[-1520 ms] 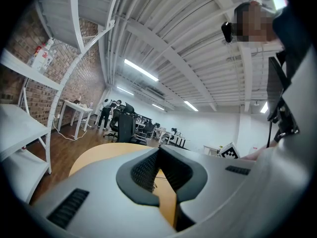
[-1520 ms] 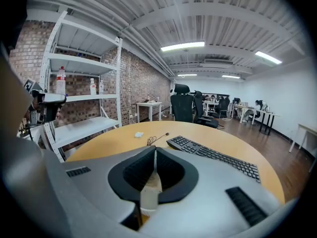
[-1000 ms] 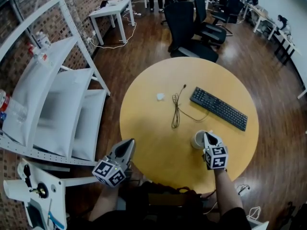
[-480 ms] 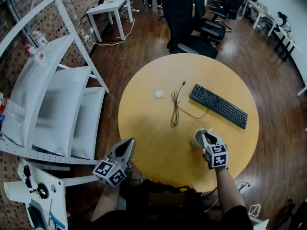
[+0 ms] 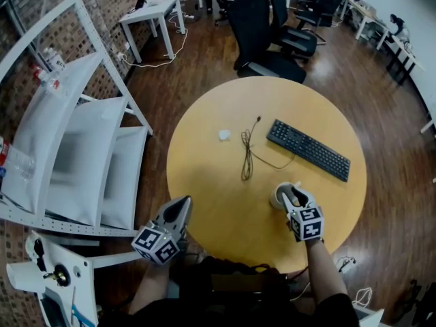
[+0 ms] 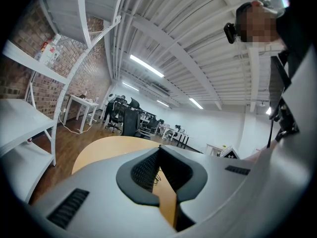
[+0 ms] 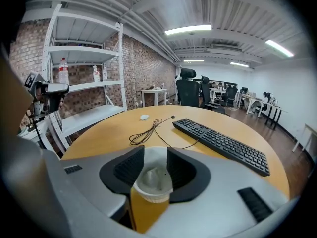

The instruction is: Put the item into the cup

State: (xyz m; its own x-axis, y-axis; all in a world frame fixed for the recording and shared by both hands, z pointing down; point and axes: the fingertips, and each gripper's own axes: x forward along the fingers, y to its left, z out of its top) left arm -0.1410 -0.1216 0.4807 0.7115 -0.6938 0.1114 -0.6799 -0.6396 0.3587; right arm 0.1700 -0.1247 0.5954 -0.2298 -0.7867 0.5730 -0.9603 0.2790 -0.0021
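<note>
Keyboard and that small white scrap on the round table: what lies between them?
A loosely coiled black cable lies on the table between the keyboard and the white scrap; the head view shows it best.

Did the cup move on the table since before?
No. The cup keeps the same spot between the keyboard and the table's near edge.

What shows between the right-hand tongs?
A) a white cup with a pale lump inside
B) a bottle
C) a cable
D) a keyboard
A: the white cup, a pale crumpled item inside, shows between the right tongs, whose jaws have just been opening.
</note>
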